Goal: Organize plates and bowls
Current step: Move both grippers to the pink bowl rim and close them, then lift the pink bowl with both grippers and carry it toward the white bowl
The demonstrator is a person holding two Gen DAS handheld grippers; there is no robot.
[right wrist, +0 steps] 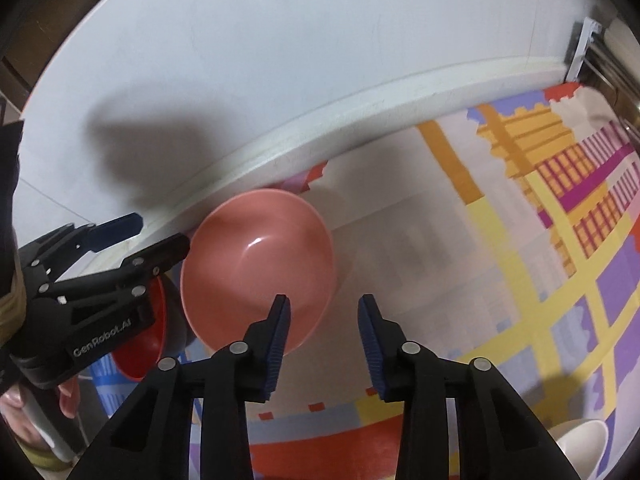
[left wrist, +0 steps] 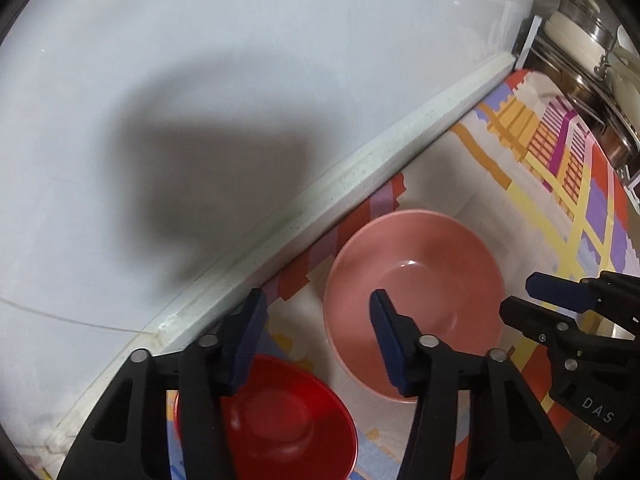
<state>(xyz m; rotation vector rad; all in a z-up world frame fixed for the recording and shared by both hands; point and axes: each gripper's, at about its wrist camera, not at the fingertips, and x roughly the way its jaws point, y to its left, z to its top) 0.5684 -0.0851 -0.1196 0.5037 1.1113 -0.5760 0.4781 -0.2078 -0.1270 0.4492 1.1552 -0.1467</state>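
Landmark = pink bowl (right wrist: 258, 268), sitting upright on the patterned cloth (right wrist: 500, 280), close to the white ledge (right wrist: 320, 128) along the wall.

Left of the pink bowl: red bowl (left wrist: 266, 416), upright on the cloth, just beside it, w/ a narrow strip of cloth btwn the two rims in the left wrist view. Left gripper (left wrist: 316, 340) hangs above that gap, pointing steeply down; jaws apart, nothing clamped. One finger is over the red bowl's rim, the other over the pink bowl's near-left wall. Can't tell which bowl it's going for.

At the pink bowl itself: empty, glossy inside.

Right of the pink bowl: right gripper (right wrist: 324, 336), jaws also apart, holding nothing; its left finger overlaps the bowl's near rim, its right finger is over bare cloth. Further right, near the frame's bottom edge, a white dish (right wrist: 580, 444), only partly visible.

Risks, as I read it:
- Both grippers crowd the same bowl; they could knock each other.
- Glossy sloped wall: a pinch on the rim may slip, bowl tips or skids into the ledge.
- Left finger coming down btwn the bowls could shove the red one sideways.
- Cloth may drag w/ the bowl if pushed rather than lifted.
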